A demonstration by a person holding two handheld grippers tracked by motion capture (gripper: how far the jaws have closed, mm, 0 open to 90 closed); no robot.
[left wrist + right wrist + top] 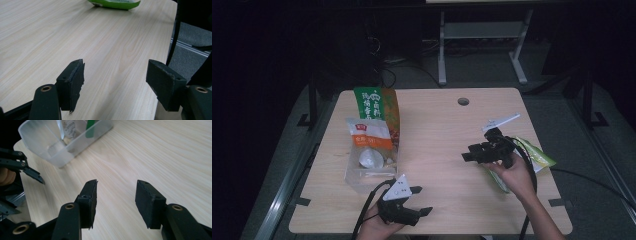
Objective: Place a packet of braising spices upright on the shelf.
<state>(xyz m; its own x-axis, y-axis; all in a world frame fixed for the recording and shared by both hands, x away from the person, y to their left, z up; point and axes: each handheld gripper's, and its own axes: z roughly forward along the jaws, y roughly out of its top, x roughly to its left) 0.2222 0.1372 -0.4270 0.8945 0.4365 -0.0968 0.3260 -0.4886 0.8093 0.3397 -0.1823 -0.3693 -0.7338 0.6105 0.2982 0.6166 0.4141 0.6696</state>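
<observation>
The left gripper (422, 200), at six o'clock on the table (437, 130), is held wide open and empty. The right gripper (466, 152), at three o'clock beside a green packet (539, 156), is seen part-open, nothing gripped.

Bare wooden table (437, 135), grey floor (592, 145)

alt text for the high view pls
A person at a wooden table holds the left gripper and right gripper, both open and empty. Snack packets fill a clear bin at left; a green packet lies at right.
</observation>
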